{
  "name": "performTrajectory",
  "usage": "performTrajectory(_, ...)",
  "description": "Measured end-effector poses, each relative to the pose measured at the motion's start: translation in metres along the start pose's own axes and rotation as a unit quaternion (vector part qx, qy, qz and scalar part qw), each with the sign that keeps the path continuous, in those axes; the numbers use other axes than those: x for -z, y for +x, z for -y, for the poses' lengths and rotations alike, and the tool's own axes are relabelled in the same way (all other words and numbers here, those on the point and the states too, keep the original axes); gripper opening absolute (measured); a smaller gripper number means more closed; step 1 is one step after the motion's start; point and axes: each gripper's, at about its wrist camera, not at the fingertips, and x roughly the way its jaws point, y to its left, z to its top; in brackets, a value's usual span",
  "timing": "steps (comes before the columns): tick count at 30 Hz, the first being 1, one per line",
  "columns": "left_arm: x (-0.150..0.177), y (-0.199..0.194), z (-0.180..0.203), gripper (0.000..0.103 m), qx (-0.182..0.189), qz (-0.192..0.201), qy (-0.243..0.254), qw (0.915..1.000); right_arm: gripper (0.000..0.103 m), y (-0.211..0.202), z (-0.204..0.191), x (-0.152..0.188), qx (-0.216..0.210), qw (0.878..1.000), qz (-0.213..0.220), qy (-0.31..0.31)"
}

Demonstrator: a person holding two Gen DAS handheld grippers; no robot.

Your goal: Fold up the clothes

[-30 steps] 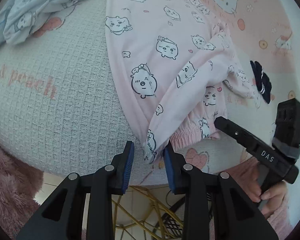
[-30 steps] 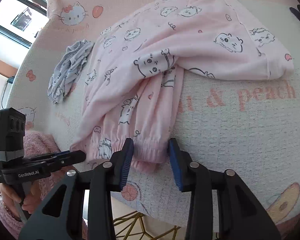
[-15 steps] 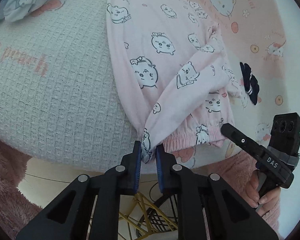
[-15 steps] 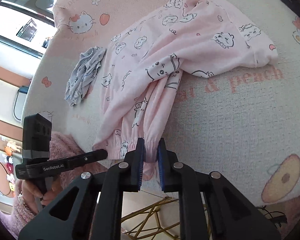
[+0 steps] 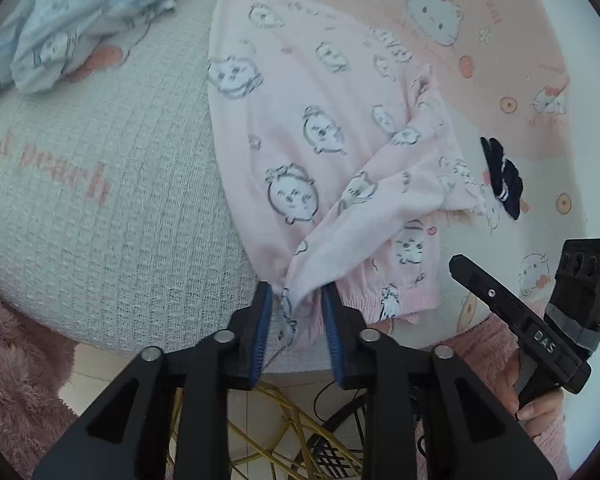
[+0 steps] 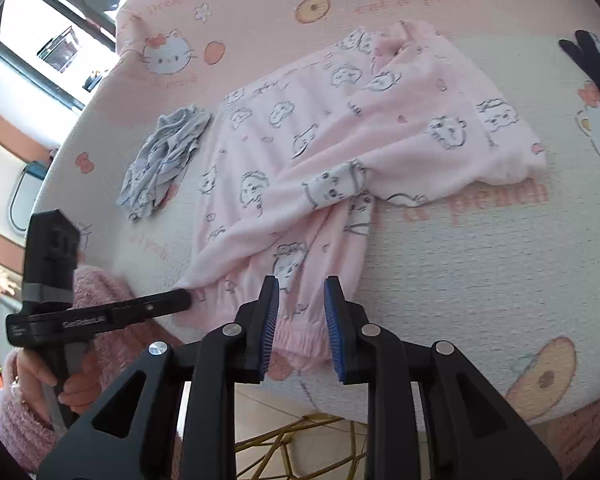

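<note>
Left to right, both views:

Blue-grey garment (image 5: 80, 20) crumpled at far left of the table (image 5: 100, 220) — untouched, not folded. Nothing in view is folded yet.

Pink pyjama trousers (image 5: 320, 128) lie mid-table, waist end near the front edge. One leg is flopped diagonally over the other; the fabric is bunched and wrinkled, not squared up. I'd call the task early: the first garment isn't flat, no clean fold lines in place.

Left gripper (image 5: 296, 320): jaws opening, about half wide. A pinched corner of the trousers hangs between the blue pads, which look clear of it.

Right gripper (image 6: 302, 320): jaws opening too, narrower gap. The elastic waistband (image 6: 300, 336) sits between the pads, with visible space either side — not clamped as far as I can tell.

Small dark item (image 5: 504, 180) sits right of the trousers, apart from them; can't tell what it is.

Left to do, by my read: get a firm hold on both waist corners, untangle the crossed leg, flatten, fold — then the blue-grey piece.
</note>
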Motion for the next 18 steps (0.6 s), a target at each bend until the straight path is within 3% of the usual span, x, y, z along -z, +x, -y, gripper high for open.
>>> performTrajectory(1, -0.001, 0.006, -0.003, 0.045, 0.002, -0.009, -0.01, 0.9999, 0.025, 0.009, 0.001, 0.002, 0.015, 1.0, -0.016, 0.002)
performTrajectory(3, 0.0, 0.005, 0.0, 0.045, 0.009, 0.003, -0.011, 0.9999, 0.026, 0.021, 0.004, 0.005, 0.038, 0.999, -0.036, 0.008)
performTrajectory(5, 0.002, 0.007, 0.007, 0.018, 0.007, 0.004, 0.005, 1.0, 0.025, 0.023, 0.009, 0.006, 0.039, 0.998, -0.038, 0.017)
performTrajectory(7, 0.003, 0.008, 0.014, 0.017, 0.007, 0.005, 0.018, 0.9998, 0.025, 0.021, 0.012, 0.003, 0.028, 0.999, -0.036, 0.026)
performTrajectory(15, 0.012, -0.022, 0.008, 0.016, 0.033, -0.002, -0.025, 0.9991, 0.026, 0.016, 0.013, 0.005, 0.018, 0.999, -0.036, 0.021)
performTrajectory(18, 0.007, -0.02, 0.004, 0.021, -0.032, -0.003, -0.034, 0.9989, 0.03, 0.017, 0.003, 0.006, 0.039, 0.998, -0.039, -0.007)
